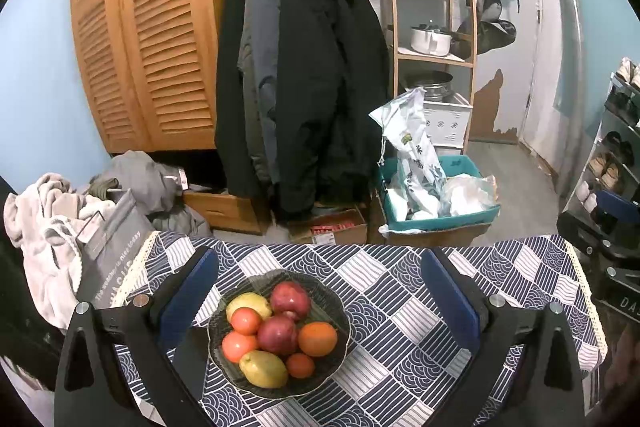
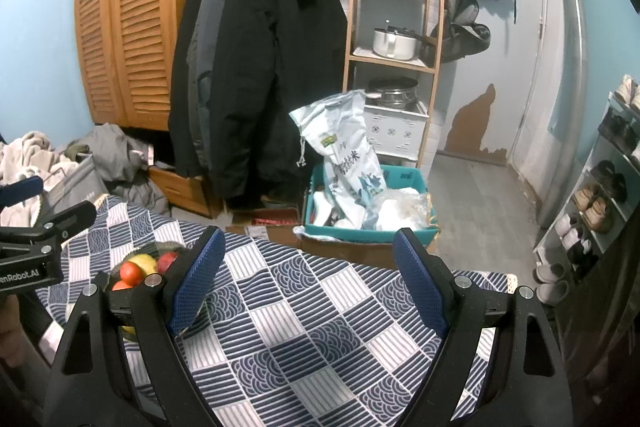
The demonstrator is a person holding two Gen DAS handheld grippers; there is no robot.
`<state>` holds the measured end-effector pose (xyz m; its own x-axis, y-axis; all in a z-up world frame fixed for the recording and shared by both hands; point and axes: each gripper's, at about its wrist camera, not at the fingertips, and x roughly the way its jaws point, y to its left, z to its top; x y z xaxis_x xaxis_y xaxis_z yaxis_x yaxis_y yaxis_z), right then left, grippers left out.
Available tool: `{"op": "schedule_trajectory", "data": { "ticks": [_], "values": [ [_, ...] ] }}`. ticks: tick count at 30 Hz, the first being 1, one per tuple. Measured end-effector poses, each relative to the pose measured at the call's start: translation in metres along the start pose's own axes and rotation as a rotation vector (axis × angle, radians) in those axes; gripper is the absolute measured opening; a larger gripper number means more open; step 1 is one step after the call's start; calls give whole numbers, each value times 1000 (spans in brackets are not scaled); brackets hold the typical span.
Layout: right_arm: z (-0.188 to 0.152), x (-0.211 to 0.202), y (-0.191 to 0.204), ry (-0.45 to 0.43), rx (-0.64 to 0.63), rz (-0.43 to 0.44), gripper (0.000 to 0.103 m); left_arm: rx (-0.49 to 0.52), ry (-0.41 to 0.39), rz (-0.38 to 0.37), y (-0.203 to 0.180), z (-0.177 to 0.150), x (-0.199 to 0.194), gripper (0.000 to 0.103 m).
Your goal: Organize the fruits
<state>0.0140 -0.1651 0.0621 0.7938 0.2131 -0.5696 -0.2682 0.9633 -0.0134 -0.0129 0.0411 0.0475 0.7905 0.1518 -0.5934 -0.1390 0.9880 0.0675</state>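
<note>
**Fruit bowl sitting between the left claw's fingers, right claw over bare cloth**

So the left wrist view gives the full picture of the dark glass bowl [image 1: 280, 335]: it sits on the table with the navy-and-white patterned tablecloth [image 1: 420, 291], towards the near left corner, well back from the far edge. Inside you can count two dark red apples [image 1: 291, 300], two yellow-green mango-like fruits [image 1: 263, 368], one big round orange [image 1: 317, 339] and three smaller orange-red round fruits [image 1: 245, 320], all piled touching each other.

The right wrist view only catches a slice of that same bowl [image 2: 158, 250], mostly hidden behind the right claw's own left finger, so you just see a bit of yellow and red poking out. What it does show that the other doesn't is the left gripper [image 2: 36, 243] from the side, hanging over the table's left edge.

Left gripper [image 1: 320, 303] is released, blue-padded fingers [image 1: 188, 299] spread wide on either side of the bowl, not touching it or any fruit, pointing across the table at the far edge.

Right gripper [image 2: 306, 277] is also spread wide and holding nothing, hovering over plain tablecloth to the right of the bowl, aimed towards the far edge where a teal box of white bags [image 2: 360, 203] sits on the floor beyond.
</note>
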Motion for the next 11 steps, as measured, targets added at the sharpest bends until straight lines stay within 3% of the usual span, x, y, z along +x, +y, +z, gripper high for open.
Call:
{"op": "schedule_trajectory", "data": {
  "ticks": [11],
  "values": [
    [0, 0, 0, 1, -1, 0, 85, -14, -2, -12, 0, -2, -1, 102]
  ]
}}
